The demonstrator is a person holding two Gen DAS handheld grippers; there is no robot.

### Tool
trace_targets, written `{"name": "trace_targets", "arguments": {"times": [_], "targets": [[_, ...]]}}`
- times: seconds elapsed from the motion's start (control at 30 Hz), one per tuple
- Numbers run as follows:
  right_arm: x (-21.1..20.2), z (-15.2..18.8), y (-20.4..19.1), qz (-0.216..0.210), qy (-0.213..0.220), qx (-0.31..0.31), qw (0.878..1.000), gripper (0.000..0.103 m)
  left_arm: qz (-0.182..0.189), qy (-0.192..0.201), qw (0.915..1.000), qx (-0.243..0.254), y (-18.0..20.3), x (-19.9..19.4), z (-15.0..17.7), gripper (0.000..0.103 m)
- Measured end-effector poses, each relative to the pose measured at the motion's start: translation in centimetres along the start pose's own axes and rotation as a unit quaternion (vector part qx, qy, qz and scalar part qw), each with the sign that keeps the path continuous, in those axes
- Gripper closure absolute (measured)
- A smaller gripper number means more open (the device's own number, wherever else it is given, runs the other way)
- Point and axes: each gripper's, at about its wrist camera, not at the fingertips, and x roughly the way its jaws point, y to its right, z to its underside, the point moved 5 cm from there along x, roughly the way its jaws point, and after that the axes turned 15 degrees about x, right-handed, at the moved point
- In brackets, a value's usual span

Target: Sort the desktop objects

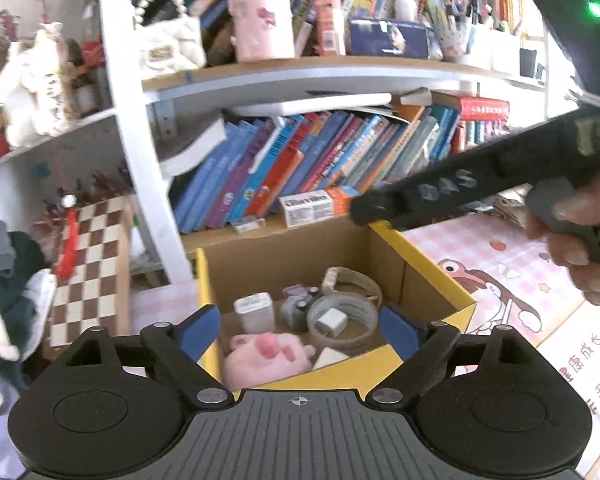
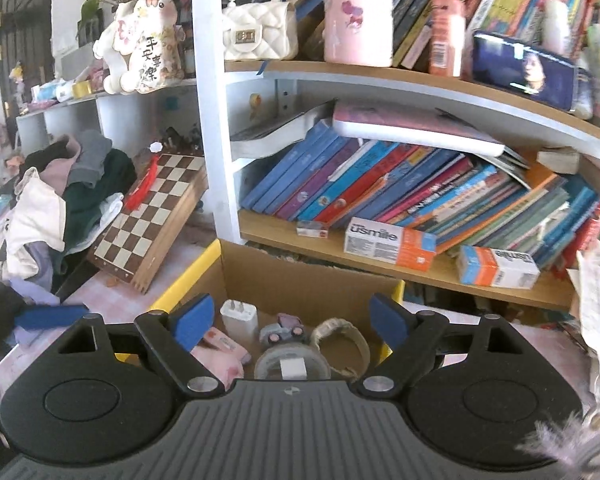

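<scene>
While both tools hang above the cardboard box (image 1: 420, 276), the left gripper (image 1: 300, 330) has its blue pads spread wide with nothing between them, tilted down so it looks into the box from the near rim. Framed between its fingers lie a pink plush toy (image 1: 266, 354), a white charger (image 1: 256, 312), a roll of clear tape (image 1: 342, 322) with a small white block inside it, a little grey-purple toy car (image 1: 298, 304) and a beige band (image 1: 354, 282), all resting on the box floor.

The right gripper (image 2: 290, 322) is likewise spread and empty, poised over the same box (image 2: 300, 280), whose contents show between its pads: charger (image 2: 239, 320), tape roll (image 2: 292, 362), toy car (image 2: 286, 326) and band (image 2: 342, 340). In the left wrist view, the right tool's black body (image 1: 460, 188) slants across from the upper right, its tip near the box's far corner, with the person's fingers (image 1: 580, 236) curled around its grey handle.

Beyond the box stands a bookshelf (image 2: 380, 76) packed with leaning books, two toothpaste cartons (image 2: 390, 242) on its lower board. A chessboard (image 2: 156, 208) leans to the left beside heaped clothes (image 2: 60, 192).
</scene>
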Motion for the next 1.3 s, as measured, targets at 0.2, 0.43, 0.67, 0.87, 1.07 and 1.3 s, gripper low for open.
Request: {"name": "trace_targets", "arguments": {"times": [0.2, 0.43, 0.67, 0.87, 1.07, 1.3], "targets": [[-2.7, 2.5, -0.1, 0.025, 0.008, 0.009, 1.000, 0.017, -0.024, 0.000, 0.9997, -0.010, -0.8, -2.2, 1.7, 0.011], [-5.4, 6.3, -0.3, 0.051, 0.010, 0.021, 0.998, 0.016, -0.036, -0.009, 0.9991, -0.019, -0.4, -4.3, 4.3, 0.010], [-7.2, 11.4, -0.8, 0.077, -0.014, 0.036, 0.996, 0.015, -0.039, -0.029, 0.9987, -0.015, 1.1, -6.0, 7.4, 0.005], [-9.0, 15.9, -1.7, 0.099, -0.026, 0.045, 0.994, 0.013, -0.047, -0.044, 0.9976, -0.024, 2.0, -7.5, 9.8, 0.005], [-10.9, 20.1, -3.2, 0.138, 0.004, 0.034, 0.990, 0.012, -0.059, -0.052, 0.9966, -0.025, 3.1, -9.1, 11.9, 0.004], [-11.4, 22.2, -4.4, 0.126, -0.028, 0.050, 0.990, 0.010, -0.046, -0.055, 0.9973, -0.019, 3.9, -10.1, 13.1, 0.003]]}}
